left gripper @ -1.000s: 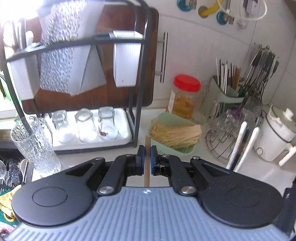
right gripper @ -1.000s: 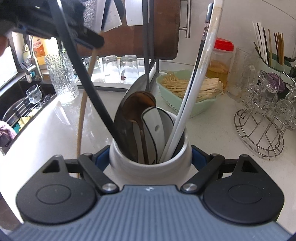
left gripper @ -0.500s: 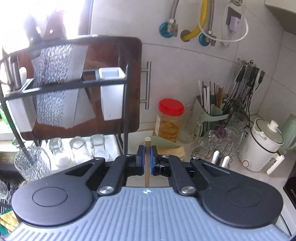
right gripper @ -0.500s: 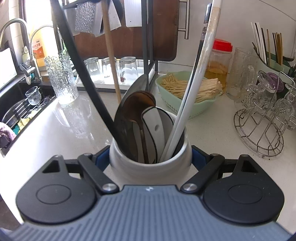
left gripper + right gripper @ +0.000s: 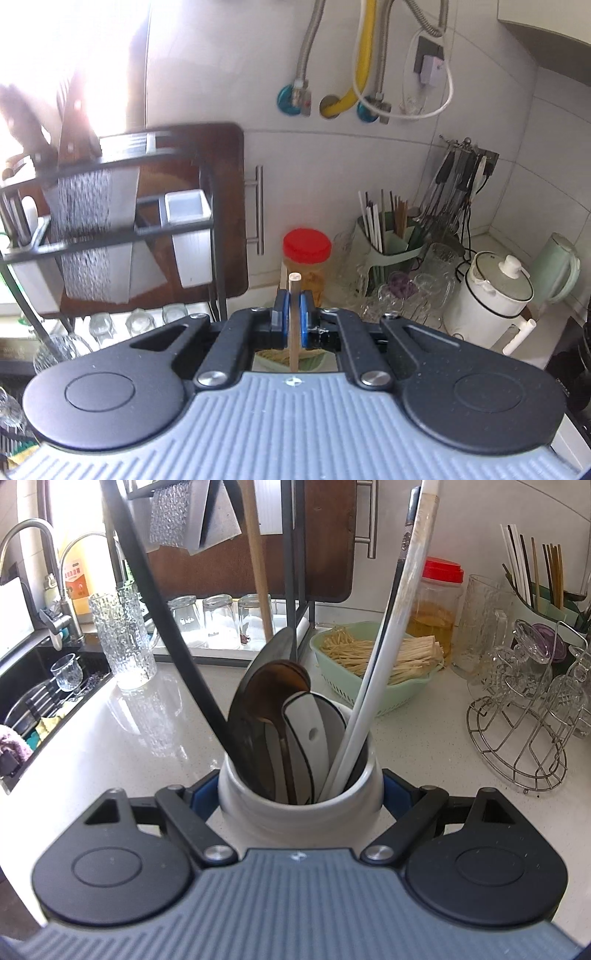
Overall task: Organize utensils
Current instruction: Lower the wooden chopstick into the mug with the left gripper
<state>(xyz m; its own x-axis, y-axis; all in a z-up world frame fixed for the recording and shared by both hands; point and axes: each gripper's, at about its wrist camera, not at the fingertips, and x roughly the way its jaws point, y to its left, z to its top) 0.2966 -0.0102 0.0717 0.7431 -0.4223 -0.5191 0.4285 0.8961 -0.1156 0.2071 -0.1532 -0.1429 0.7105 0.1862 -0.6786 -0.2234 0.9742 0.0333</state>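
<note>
My left gripper (image 5: pixel 294 314) is shut on the thin wooden handle (image 5: pixel 294 291) of a utensil, whose tip sticks up just above the blue pads. In the right wrist view that wooden handle (image 5: pixel 258 572) hangs steeply over the counter, and its lower end is hidden behind the dark spoon heads. My right gripper (image 5: pixel 299 797) is shut on a white ceramic utensil holder (image 5: pixel 258 812), one pad on each side. The holder contains a black-handled ladle (image 5: pixel 177 638), a brown wooden spoon (image 5: pixel 273 690), a white spatula (image 5: pixel 306 727) and a long white handle (image 5: pixel 388 635).
A black dish rack (image 5: pixel 295 572) with upturned glasses (image 5: pixel 218 620) stands behind. A green basket (image 5: pixel 369 698) of pale sticks, a red-lidded jar (image 5: pixel 439 602) and a wire glass stand (image 5: pixel 517 738) sit to the right. The sink (image 5: pixel 48 701) lies at the left. A white cooker (image 5: pixel 491 302) is far right.
My left gripper has risen with the wooden handle, so its view now shows the wall pipes. In the right wrist view the handle swung from left of the holder to behind the spoon heads.
</note>
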